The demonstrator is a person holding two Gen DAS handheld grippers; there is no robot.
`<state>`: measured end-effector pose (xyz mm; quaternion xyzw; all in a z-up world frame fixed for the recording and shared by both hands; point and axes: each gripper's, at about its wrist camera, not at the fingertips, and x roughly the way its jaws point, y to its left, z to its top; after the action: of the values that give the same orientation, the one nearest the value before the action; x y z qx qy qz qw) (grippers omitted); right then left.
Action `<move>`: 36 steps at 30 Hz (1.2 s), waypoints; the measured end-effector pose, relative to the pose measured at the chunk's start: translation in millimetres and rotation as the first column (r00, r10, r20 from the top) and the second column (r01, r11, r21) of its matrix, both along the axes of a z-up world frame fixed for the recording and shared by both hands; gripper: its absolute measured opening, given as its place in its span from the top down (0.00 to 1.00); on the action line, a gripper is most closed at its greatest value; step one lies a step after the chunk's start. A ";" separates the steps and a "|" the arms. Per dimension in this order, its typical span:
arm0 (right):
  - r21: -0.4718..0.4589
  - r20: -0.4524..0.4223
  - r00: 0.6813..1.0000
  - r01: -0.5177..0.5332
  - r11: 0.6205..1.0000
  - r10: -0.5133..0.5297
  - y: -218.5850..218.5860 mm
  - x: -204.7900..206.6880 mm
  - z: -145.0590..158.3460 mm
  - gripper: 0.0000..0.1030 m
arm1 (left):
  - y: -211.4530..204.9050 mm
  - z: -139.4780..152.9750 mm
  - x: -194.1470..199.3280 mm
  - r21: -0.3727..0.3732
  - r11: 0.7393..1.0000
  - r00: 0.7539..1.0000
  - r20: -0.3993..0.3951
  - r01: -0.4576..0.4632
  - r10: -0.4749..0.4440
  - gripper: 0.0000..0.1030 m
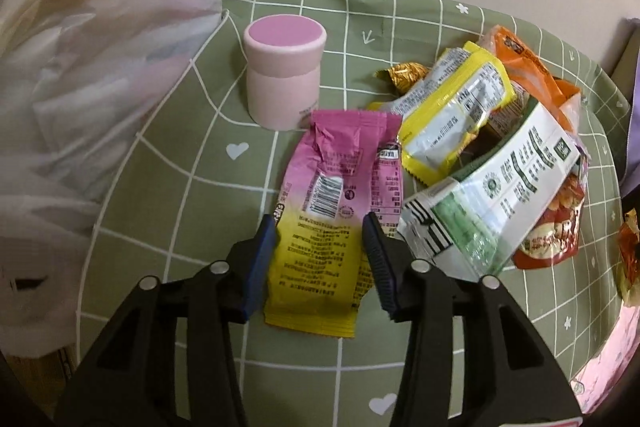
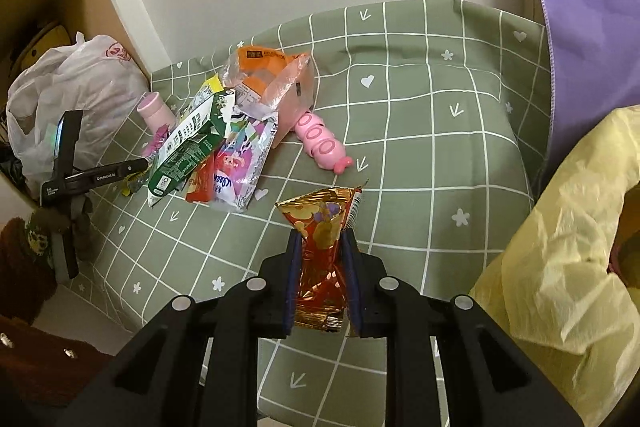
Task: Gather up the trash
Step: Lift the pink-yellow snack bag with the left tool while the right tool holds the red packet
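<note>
My left gripper [image 1: 320,219] points down at a pink-and-yellow snack wrapper [image 1: 332,187] that lies flat on the green checked tablecloth [image 1: 192,187]. Its blue-padded jaws straddle the wrapper's lower half; the wrapper is not lifted or pinched. My right gripper [image 2: 322,235] is shut on a crumpled red-and-gold wrapper [image 2: 324,223] and holds it above the cloth. More wrappers are piled [image 2: 212,147] at the left of the right wrist view: a yellow one [image 1: 452,119], a white-and-green one [image 1: 500,195] and an orange one [image 1: 524,67].
A pink lidded jar [image 1: 284,67] stands behind the pink wrapper. A white plastic bag [image 1: 80,67] hangs at the table's left. A yellow bag [image 2: 560,267] sits at the right, purple cloth [image 2: 580,7] above it. A pink toy [image 2: 320,143] lies near the pile.
</note>
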<state>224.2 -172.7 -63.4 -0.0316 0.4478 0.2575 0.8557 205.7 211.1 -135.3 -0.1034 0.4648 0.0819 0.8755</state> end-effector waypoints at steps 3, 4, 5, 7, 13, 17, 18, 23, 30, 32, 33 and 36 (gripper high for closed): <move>-0.002 0.016 1.000 -0.009 1.000 0.009 2.1 -4.2 3.6 0.80 | 1.6 6.3 -5.6 -0.011 1.000 1.000 0.002 -0.030 0.030 0.97; -0.002 0.024 1.000 -0.012 1.000 0.012 3.0 -5.9 5.5 0.80 | 4.0 10.3 -9.1 -0.041 0.999 0.999 0.013 -0.035 0.035 0.98; -0.001 0.036 0.999 -0.018 1.000 0.018 4.4 -8.1 9.5 0.80 | 4.8 14.0 -11.1 -0.050 0.998 0.999 0.022 -0.036 0.037 0.98; -0.002 0.057 0.998 -0.025 1.000 0.025 6.1 -11.5 15.0 0.80 | 4.1 25.2 -18.2 -0.062 0.998 0.998 0.051 -0.021 0.024 0.99; -0.002 0.084 0.996 -0.025 1.000 0.025 7.8 -16.9 22.5 0.80 | 5.5 40.5 -42.2 -0.198 0.980 0.989 0.145 0.004 0.025 0.73; -0.004 0.070 0.997 -0.032 0.999 0.033 9.8 -17.6 19.0 0.80 | -1.0 25.7 -46.6 -0.147 0.989 0.990 0.134 -0.023 0.043 0.61; -0.007 0.067 0.997 -0.037 0.999 0.038 11.2 -17.9 18.3 0.80 | -0.9 20.7 -42.3 -0.140 0.990 0.991 0.124 -0.023 0.040 0.60; -0.029 0.078 0.995 -0.066 0.997 0.068 17.5 -23.5 21.1 0.80 | -7.0 -0.1 -33.7 -0.111 0.993 0.996 0.073 -0.043 0.051 0.57; -0.026 0.082 0.995 -0.059 0.998 0.060 13.9 -24.6 21.2 0.80 | -5.9 1.5 -30.8 -0.140 0.989 0.998 0.028 -0.050 0.054 0.67; -0.022 0.083 0.995 -0.057 0.998 0.058 14.1 -23.9 21.9 0.80 | -8.5 6.0 -32.8 -0.127 0.991 0.997 0.044 -0.051 0.057 0.69; -0.021 0.087 0.994 -0.057 0.998 0.059 14.4 -23.5 22.8 0.80 | -10.0 9.1 -35.2 -0.118 0.992 0.997 0.054 -0.045 0.052 0.70; -0.013 0.099 0.993 -0.056 0.998 0.057 14.5 -21.8 26.6 0.80 | -17.4 28.0 -41.8 -0.091 0.996 0.994 0.102 -0.017 0.027 0.74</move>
<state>202.4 -158.2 -36.8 -0.0613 0.4051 0.2775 0.8690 164.0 193.7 -107.3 -0.1520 0.4212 0.0649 0.8918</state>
